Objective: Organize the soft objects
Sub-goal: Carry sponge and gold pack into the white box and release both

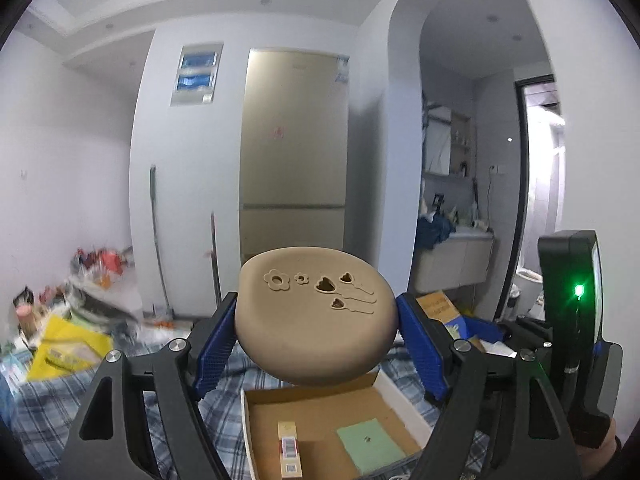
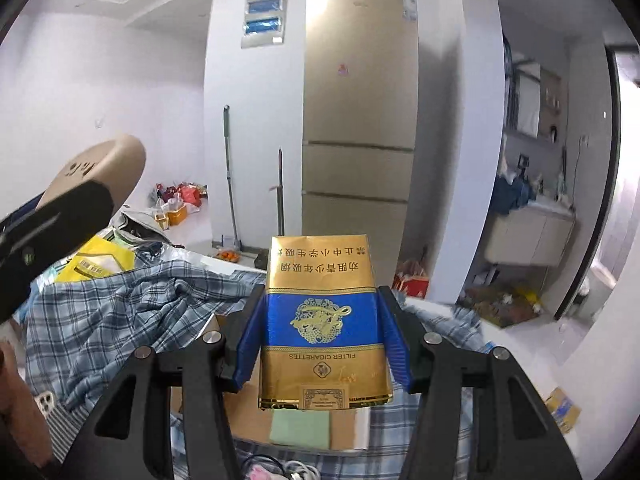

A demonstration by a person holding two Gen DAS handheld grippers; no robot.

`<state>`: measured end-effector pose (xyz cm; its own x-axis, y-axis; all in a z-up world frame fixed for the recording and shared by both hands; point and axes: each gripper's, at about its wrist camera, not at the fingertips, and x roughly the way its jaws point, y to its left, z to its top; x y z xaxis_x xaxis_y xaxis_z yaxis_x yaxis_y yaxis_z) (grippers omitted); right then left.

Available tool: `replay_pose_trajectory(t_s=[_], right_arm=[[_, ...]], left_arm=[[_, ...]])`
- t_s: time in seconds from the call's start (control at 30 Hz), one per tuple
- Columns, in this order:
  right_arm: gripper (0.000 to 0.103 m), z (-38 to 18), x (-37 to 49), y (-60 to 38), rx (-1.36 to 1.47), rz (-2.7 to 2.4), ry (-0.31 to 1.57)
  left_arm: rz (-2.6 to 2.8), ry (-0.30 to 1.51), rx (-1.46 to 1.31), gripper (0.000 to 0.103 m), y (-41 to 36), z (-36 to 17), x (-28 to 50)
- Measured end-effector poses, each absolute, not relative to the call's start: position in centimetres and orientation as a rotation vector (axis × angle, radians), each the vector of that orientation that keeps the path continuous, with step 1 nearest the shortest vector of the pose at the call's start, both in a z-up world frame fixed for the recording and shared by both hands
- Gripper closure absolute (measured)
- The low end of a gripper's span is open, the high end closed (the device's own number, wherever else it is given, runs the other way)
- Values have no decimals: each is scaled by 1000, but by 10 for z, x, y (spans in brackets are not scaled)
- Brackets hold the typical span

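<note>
My left gripper [image 1: 316, 320] is shut on a tan soft pad [image 1: 316, 312] with flower and heart cut-outs, held in the air above an open cardboard box [image 1: 320, 408]. The box holds a green sheet [image 1: 370, 444] and a small cigarette pack [image 1: 289, 450]. My right gripper [image 2: 322, 320] is shut on a gold and blue cigarette pack [image 2: 322, 320], held upright above the same box [image 2: 248, 412]. The tan pad also shows at the left of the right wrist view [image 2: 104, 168], with the left gripper's black body below it.
A blue plaid cloth [image 2: 120, 304] covers the surface under the box. A yellow bag [image 1: 66, 350] and clutter lie at left. A fridge [image 1: 294, 148] and a mop [image 2: 230, 176] stand against the far wall. A bathroom opening is at right.
</note>
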<state>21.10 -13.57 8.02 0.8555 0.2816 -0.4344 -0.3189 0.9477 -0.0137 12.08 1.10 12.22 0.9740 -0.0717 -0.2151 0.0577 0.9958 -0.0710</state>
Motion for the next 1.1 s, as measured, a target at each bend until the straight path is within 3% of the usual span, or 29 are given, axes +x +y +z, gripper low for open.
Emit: replay_pose_trajectory(t_s=[0.53, 1.1], right_arm=[[50, -16, 262, -149, -135, 288, 651], [48, -67, 284, -141, -122, 324, 831]], left_arm=[[-52, 561, -73, 24, 19, 24, 189], [-56, 592, -76, 24, 27, -5, 207]])
